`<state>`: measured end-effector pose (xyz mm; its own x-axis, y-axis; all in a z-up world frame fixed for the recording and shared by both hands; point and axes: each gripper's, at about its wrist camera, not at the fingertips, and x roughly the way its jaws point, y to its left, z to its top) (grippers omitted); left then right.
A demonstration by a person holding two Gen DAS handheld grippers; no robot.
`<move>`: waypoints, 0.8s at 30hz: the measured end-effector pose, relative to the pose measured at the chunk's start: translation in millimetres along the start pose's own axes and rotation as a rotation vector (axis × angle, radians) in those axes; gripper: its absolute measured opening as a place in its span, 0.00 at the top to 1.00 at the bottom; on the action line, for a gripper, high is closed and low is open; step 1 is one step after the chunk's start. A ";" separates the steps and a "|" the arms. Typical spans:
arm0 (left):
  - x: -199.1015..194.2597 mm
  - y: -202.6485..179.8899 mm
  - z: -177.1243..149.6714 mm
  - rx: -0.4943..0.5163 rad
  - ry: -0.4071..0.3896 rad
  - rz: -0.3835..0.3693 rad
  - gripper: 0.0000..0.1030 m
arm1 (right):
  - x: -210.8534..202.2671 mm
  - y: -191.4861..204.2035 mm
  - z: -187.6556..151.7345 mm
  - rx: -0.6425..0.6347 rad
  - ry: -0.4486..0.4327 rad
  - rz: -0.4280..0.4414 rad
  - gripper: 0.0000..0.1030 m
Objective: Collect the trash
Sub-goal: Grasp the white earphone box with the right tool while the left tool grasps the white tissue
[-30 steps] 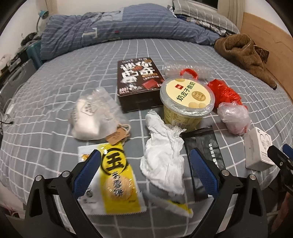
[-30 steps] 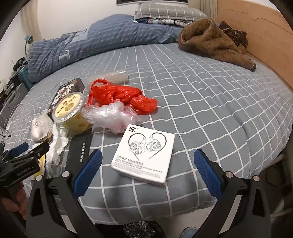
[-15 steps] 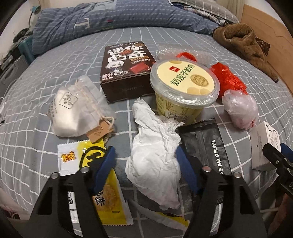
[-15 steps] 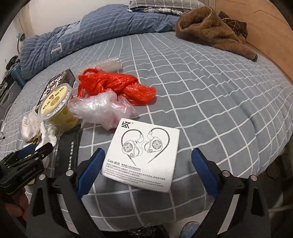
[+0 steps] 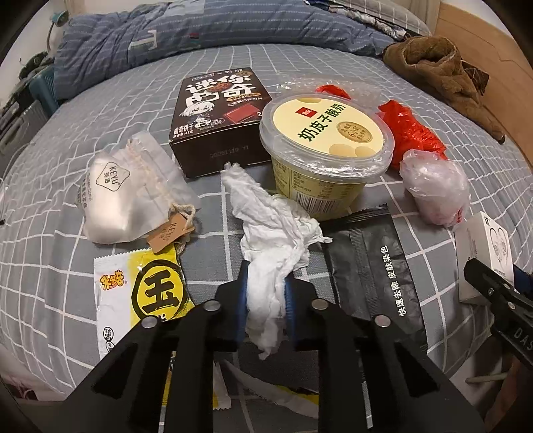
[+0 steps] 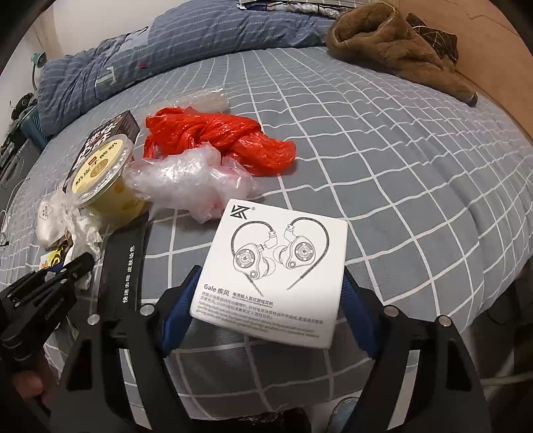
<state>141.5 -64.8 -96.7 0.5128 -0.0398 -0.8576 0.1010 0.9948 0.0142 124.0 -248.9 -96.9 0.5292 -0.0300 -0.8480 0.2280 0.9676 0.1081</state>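
Observation:
My left gripper (image 5: 266, 289) is shut on the lower end of a crumpled white tissue (image 5: 266, 226) that lies on the grey checked bed. My right gripper (image 6: 272, 271) straddles a white earphone box (image 6: 276, 259); its jaws are closing, and the blue pads (image 6: 176, 309) sit against the box's two sides. More trash lies around: a yellow-lidded yogurt cup (image 5: 326, 140), a dark biscuit box (image 5: 216, 113), a yellow snack wrapper (image 5: 140, 293), a black pouch (image 5: 373, 266), a red plastic bag (image 6: 220, 133) and a clear plastic wad (image 6: 190, 183).
A white drawstring pouch in a clear bag (image 5: 123, 196) lies left of the tissue. A brown fleece garment (image 6: 393, 46) and a blue striped duvet (image 5: 200, 30) lie at the far side. The bed's edge (image 6: 433, 299) falls away just below both grippers.
Both grippers dropped toward the bed. The left jaws closed from wide open onto the tissue. The right jaws narrowed from wide open until they meet the earphone box's sides.

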 end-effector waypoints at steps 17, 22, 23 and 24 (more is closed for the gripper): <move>-35.3 3.9 -0.2 -0.011 -0.059 -0.007 0.85 | -33.4 7.3 0.7 -0.039 -0.060 -0.014 0.29; -51.9 6.9 -3.4 -0.006 -0.091 0.001 0.85 | -42.4 8.4 -0.7 -0.052 -0.077 -0.015 0.29; -54.8 8.0 -4.1 -0.007 -0.095 0.000 0.85 | -44.8 9.0 -1.3 -0.056 -0.083 -0.015 0.30; -58.1 8.5 -5.4 -0.009 -0.100 0.001 0.85 | -46.5 9.4 -2.0 -0.059 -0.087 -0.015 0.30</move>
<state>108.0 -53.5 -49.5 0.5958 -0.0475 -0.8017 0.0932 0.9956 0.0103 99.9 -237.9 -57.5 0.5959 -0.0638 -0.8005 0.1889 0.9800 0.0625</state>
